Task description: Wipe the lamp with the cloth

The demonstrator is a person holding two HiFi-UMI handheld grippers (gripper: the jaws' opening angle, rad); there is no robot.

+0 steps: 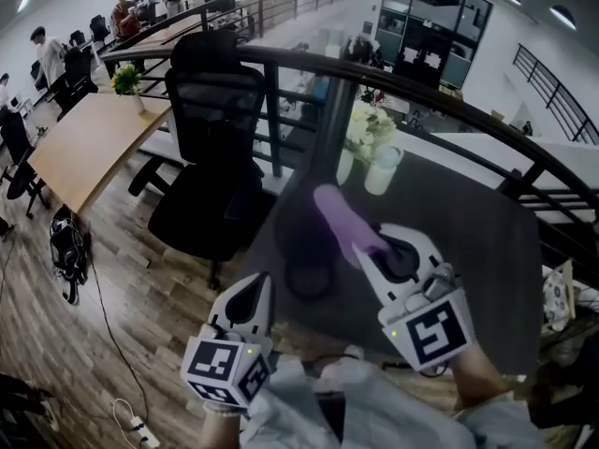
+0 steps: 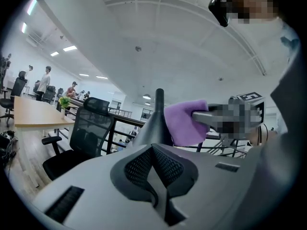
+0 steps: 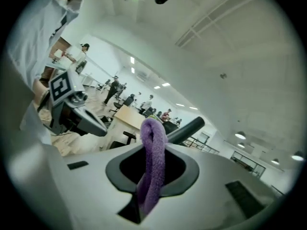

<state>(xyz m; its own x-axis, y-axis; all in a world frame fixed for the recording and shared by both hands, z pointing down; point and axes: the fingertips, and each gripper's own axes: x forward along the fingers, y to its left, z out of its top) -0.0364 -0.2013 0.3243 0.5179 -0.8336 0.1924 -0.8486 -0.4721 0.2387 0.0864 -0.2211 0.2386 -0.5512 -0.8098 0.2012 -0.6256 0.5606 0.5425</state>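
Observation:
A dark lamp stands on the dark table (image 1: 468,251): its round base (image 1: 309,277) is near the table's front left, and its thin stem (image 1: 332,129) rises from there. My right gripper (image 1: 374,251) is shut on a purple cloth (image 1: 337,218), which is pressed up by the stem. In the left gripper view the cloth (image 2: 184,121) sits just right of the lamp's flared neck (image 2: 156,123). In the right gripper view the cloth (image 3: 152,162) hangs folded between the jaws, with the lamp's dark stem (image 3: 188,128) behind it. My left gripper (image 1: 251,299) is shut and holds nothing, low and left of the base.
Two white vases with pale flowers (image 1: 372,152) stand at the table's far side. A black office chair (image 1: 213,148) is left of the table, in front of a dark railing (image 1: 449,101). A wooden desk (image 1: 89,143) and several people are further left.

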